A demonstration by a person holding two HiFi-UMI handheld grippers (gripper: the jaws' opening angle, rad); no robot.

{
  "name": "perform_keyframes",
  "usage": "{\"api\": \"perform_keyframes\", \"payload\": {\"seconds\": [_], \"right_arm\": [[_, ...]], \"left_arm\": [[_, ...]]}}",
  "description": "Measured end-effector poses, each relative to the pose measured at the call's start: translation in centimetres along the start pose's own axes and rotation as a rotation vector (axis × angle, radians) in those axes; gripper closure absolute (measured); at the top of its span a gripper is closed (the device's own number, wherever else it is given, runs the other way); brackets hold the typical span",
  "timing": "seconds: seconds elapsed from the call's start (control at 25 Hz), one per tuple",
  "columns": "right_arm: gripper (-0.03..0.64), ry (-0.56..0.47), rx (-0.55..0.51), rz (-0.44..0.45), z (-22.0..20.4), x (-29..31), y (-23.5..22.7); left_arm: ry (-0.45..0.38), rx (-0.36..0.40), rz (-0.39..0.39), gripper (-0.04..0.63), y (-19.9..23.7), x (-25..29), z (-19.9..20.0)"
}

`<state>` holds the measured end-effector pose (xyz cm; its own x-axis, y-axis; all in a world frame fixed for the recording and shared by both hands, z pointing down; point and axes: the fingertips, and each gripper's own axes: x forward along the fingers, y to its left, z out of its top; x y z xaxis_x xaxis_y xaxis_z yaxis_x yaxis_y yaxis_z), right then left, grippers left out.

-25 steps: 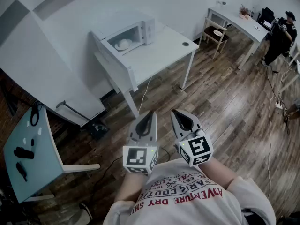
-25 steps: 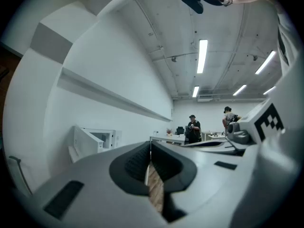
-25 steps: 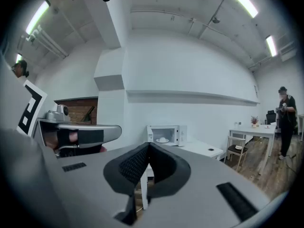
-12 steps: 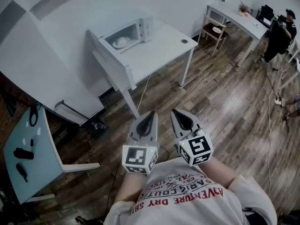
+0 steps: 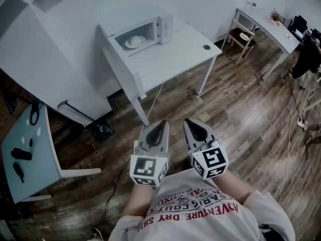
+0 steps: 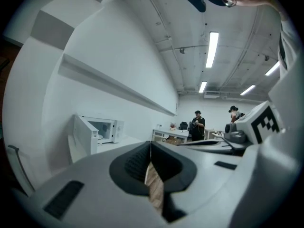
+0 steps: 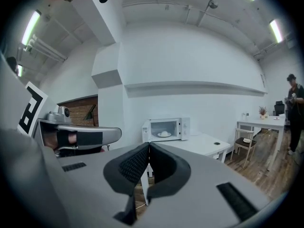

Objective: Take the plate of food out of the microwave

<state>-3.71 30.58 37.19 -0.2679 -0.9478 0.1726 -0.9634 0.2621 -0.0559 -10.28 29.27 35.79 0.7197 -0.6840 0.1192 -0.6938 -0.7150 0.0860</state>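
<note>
Approach stage, likely: round white plate of food [image 5: 134, 41] sits inside open white microwave [image 5: 150, 31] on white surface [image 5: 175, 49], upper middle of frame, well apart from left gripper [image 5: 161, 123] and right gripper [image 5: 189, 122], both with fingers closed, empty; next needs closing in, then opening fingers.

The only readable words stood on the person's white shirt [image 5: 200, 211], at the near edge of the head view and upside down to it. Red capitals spelled "AVENTURE DRY", then "SH", cut off at a fold. A farther line of outlined letters, partly covered, seemed to hold "COUT" but could not be read whole. The cubes on the left gripper [image 5: 161, 124] and right gripper [image 5: 187, 123] bore black-and-white square code patterns.
</note>
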Motion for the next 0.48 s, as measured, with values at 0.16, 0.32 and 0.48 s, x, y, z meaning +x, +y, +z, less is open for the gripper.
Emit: {"api": "perform_keyframes", "payload": {"seconds": [0.16, 0.32, 0.48], "right_arm": [[0.604, 0.03, 0.002, 0.102, 0.3, 3.8, -3.4], [0.604, 0.025, -0.003, 0.174, 1.9, 6.8, -7.3], [0.604, 0.035, 0.001, 0.234, 2.4, 9.6, -11.4]], "left_arm": [[0.008, 0.011, 0.07, 0.588, 0.7, 4.4, 0.5], [-0.026, -0.026, 0.135, 0.588, 0.8, 9.0, 2.0], [-0.014, -0.064, 0.211, 0.588, 1.2, 13.5, 1.7]]}}
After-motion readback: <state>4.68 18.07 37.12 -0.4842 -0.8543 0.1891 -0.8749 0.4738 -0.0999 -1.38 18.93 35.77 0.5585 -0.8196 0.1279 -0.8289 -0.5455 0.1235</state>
